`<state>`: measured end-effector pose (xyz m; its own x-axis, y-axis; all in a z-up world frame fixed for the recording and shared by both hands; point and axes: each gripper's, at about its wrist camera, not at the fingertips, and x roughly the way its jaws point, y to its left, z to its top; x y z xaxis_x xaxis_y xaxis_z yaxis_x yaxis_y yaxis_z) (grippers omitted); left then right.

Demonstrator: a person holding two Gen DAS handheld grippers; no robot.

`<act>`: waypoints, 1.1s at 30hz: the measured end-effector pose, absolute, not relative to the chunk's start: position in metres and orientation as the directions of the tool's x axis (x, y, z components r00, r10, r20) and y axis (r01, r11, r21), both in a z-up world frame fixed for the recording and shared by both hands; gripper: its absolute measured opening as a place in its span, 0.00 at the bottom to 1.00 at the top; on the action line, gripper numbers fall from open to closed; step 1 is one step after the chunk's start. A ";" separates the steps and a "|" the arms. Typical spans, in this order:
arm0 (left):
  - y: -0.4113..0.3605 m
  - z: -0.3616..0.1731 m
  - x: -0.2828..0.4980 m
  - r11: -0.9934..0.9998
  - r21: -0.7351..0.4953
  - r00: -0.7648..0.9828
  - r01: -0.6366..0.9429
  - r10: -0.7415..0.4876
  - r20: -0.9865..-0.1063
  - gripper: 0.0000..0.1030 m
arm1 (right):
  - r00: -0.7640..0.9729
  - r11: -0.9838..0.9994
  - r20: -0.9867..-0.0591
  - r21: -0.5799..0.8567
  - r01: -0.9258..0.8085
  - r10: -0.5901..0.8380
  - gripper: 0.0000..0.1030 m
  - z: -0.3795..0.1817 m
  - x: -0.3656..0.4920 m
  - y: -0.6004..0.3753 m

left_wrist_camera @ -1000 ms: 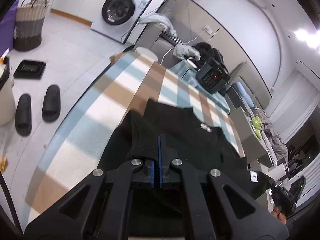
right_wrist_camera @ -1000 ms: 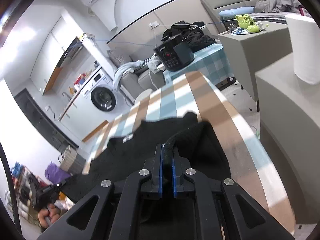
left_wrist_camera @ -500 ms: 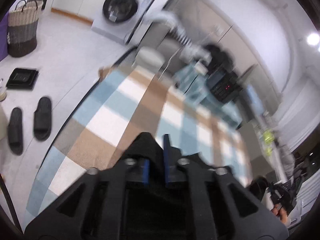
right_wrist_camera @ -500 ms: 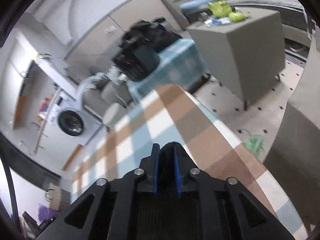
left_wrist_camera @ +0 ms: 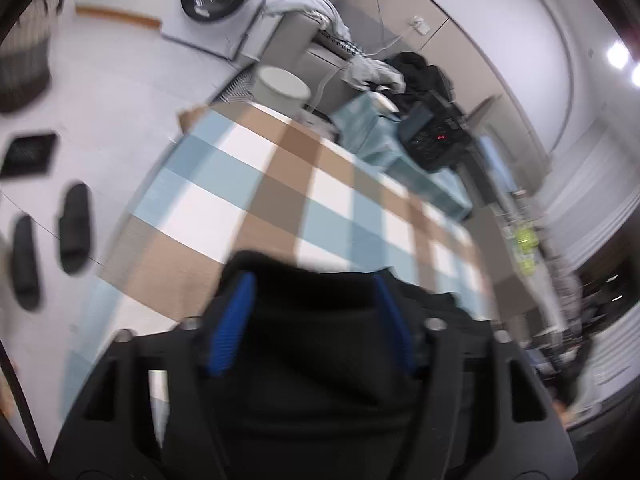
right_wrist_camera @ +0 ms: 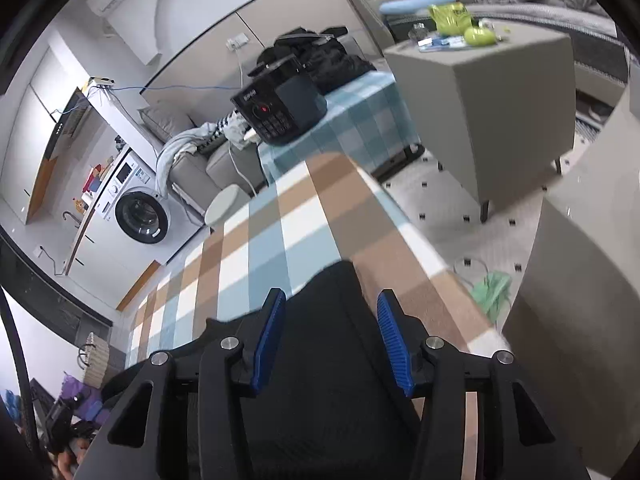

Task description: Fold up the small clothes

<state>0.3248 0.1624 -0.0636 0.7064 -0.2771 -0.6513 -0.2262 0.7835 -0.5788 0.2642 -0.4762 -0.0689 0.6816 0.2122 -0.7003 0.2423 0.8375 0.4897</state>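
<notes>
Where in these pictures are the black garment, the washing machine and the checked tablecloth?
black garment (right_wrist_camera: 332, 344): right wrist view, cloth between the fingers.
washing machine (right_wrist_camera: 141, 217): right wrist view, round door.
checked tablecloth (left_wrist_camera: 224, 196): left wrist view, bare white check.

Place: a lived-in home, living room running into a laundry corner.
Laundry: white front-loading washing machine (right_wrist_camera: 136, 216) at 10 o'clock, under a shelf of bottles.
Seating: grey fabric sofa (right_wrist_camera: 224, 160) at 11 o'clock with a pale blanket (right_wrist_camera: 176, 148) thrown over its arm.
Work surface: counter under a brown, blue and white checked cloth (right_wrist_camera: 280, 236).
Floor: pair of black slippers (left_wrist_camera: 48, 252) at 9 o'clock on pale tiles.
Furniture: grey cube ottoman (right_wrist_camera: 492, 116) at 1 o'clock, strewn with small clutter.
</notes>
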 end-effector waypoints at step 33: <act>0.150 -0.086 0.331 0.887 -0.417 0.664 -0.200 -0.191 -0.723 0.63 | 0.631 0.963 -0.761 0.257 0.078 0.152 0.05 -0.100 0.321 -0.429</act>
